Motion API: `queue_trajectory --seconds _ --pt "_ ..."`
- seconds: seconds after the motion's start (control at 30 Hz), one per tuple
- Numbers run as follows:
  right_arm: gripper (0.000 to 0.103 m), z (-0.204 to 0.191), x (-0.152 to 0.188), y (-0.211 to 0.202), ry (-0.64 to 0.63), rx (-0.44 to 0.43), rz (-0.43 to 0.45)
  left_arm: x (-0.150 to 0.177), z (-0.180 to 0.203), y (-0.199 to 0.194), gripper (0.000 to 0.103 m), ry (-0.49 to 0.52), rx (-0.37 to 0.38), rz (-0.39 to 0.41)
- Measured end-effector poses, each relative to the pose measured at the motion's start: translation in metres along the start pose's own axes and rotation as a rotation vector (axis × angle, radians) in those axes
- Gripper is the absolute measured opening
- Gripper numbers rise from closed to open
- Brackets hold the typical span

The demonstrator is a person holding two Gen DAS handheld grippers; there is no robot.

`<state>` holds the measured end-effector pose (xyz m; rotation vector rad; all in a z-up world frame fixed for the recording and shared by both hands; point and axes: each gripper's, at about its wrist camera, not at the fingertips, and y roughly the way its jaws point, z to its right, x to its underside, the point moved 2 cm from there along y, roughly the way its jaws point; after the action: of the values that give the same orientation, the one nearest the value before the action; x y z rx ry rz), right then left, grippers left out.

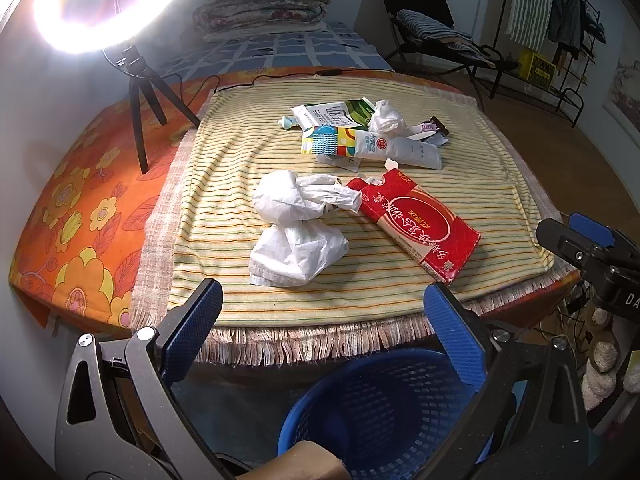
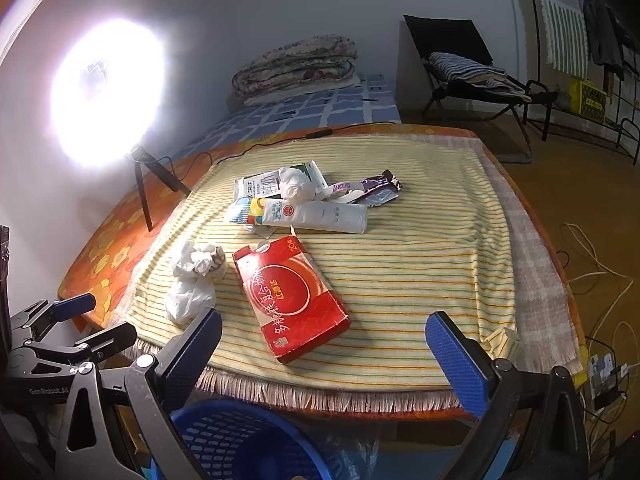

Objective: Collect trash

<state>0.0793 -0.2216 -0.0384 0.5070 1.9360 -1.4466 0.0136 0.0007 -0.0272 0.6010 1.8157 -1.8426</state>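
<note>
- Yellow striped cloth (image 1: 360, 280) covers the table, and its fringed near edge hangs just above the blue plastic basket (image 1: 384, 412), which stands on the floor below and in front of me.
- The cloth's near strip and its right side lie bare, so I have open room there. The trash sits from the middle toward the left and the far side.
- Nearest me is a crumpled white plastic bag (image 1: 296, 224). Just beside it on the right, touching its twisted end, lies a flat red carton (image 1: 420, 228) with one corner close to the cloth's near edge.
- Farther back is a loose heap: a white tube (image 1: 400, 150), a colourful wrapper (image 1: 332, 140), a white-and-green pack (image 1: 328, 114), a crumpled tissue (image 1: 386, 118) and a dark snack wrapper (image 2: 380, 184), overlapping one another.
- A ring light on a tripod (image 1: 140, 100) stands at the table's left edge on the orange floral cover, well apart from the trash.
- My left gripper (image 1: 324, 312) tilts downward over the near edge, jaws spread wide, with nothing between them.
- My right gripper (image 2: 328, 340) is angled down the same way, jaws also spread wide and empty. The red carton lies ahead between its fingers, untouched.
</note>
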Motion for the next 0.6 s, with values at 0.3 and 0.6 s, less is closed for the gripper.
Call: queue_trajectory --seconds 0.3,0.6 --pt "0.103 -0.0014 0.0021 -0.0006 0.003 -0.01 -0.008 -0.0003 0.0 0.0 0.102 0.001 0.0 -0.001" --pt "0.103 -0.0008 0.0012 -0.0005 0.006 -0.022 -0.018 0.0004 -0.0003 0.0002 0.102 0.001 0.0 -0.003"
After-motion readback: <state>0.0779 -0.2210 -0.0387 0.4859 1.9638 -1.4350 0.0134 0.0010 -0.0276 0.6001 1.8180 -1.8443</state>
